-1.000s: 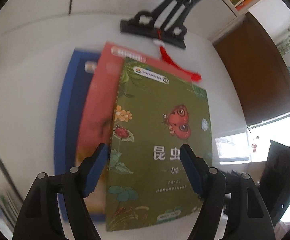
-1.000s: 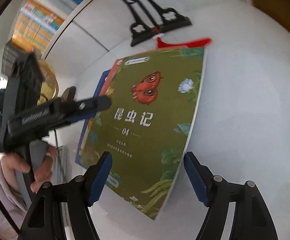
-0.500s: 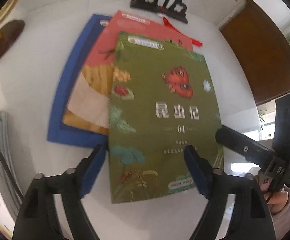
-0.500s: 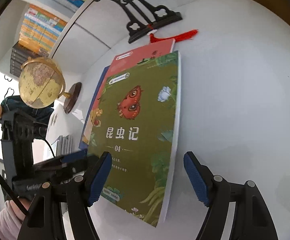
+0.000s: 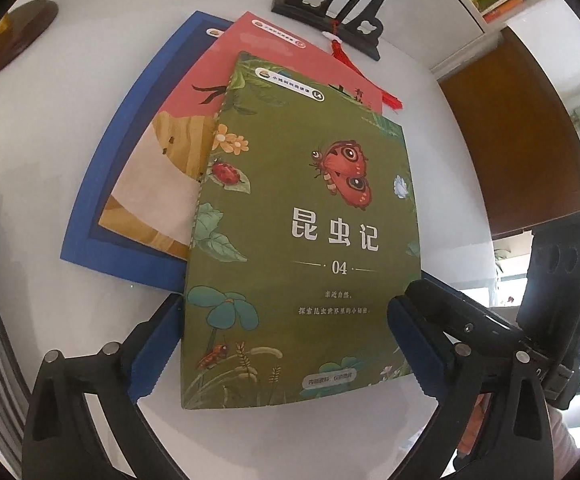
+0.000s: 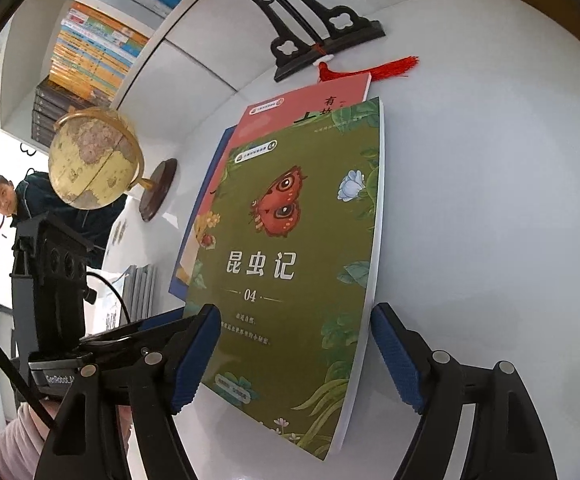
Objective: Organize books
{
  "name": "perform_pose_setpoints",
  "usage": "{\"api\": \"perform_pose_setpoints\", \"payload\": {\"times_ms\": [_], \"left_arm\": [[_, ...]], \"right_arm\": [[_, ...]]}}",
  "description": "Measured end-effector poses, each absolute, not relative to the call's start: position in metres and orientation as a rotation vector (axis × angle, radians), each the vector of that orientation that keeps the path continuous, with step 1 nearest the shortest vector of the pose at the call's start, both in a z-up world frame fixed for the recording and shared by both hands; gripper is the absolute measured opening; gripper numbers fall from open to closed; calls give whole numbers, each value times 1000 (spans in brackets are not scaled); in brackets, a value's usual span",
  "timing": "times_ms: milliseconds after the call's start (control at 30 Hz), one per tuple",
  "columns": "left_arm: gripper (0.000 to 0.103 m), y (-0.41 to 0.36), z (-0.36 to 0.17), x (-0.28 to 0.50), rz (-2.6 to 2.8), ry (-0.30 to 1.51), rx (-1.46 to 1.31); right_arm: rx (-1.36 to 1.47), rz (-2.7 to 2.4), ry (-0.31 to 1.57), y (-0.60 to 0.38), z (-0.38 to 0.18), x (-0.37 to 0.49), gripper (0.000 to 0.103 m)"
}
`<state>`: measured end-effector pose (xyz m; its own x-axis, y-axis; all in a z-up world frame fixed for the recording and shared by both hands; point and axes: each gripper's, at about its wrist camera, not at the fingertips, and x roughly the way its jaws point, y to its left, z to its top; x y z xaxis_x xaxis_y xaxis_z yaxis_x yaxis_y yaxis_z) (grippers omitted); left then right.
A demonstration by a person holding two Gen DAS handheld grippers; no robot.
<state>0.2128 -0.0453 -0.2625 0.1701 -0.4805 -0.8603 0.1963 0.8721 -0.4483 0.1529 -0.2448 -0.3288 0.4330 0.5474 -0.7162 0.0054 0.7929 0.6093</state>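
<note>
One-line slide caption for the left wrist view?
Open left hand-held gripper straddles the green insect book topping a fanned stack over a red book and blue book.

Right gripper (image 6: 292,356) open, straddling near end of green book (image 6: 290,248); globe (image 6: 93,158) far left.

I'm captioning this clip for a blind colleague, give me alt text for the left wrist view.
A green insect book tops a fanned stack over a red book and a blue book on a white table. The open left gripper straddles its near edge, with the right gripper at its right corner.
</note>
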Motion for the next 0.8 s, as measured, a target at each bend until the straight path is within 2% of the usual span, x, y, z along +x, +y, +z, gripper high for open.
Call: {"api": "perform_pose_setpoints", "payload": {"times_ms": [67, 133, 200, 267, 333, 400, 533, 800], "left_arm": [[92, -45, -262, 211, -473, 1315, -241], [80, -44, -261, 211, -441, 1308, -214], [68, -39, -260, 209, -411, 1307, -198], [64, -33, -259, 209, -399, 1300, -222], [57, -26, -257, 207, -391, 1290, -245], [56, -22, -255, 205, -398, 1287, -266], [56, -22, -246, 199, -413, 1259, -255], [56, -10, -257, 193, -360, 1282, -275]], "right_arm": [[576, 356, 1085, -243, -328, 153, 77], [552, 356, 1099, -241, -326, 152, 74], [524, 339, 1107, -241, -325, 151, 58], [524, 322, 1101, -246, -323, 148, 49], [572, 348, 1073, -254, -319, 145, 45], [613, 395, 1028, -260, -310, 141, 40], [677, 540, 957, -259, -291, 137, 38], [665, 470, 1039, -255, -307, 135, 38]]}}
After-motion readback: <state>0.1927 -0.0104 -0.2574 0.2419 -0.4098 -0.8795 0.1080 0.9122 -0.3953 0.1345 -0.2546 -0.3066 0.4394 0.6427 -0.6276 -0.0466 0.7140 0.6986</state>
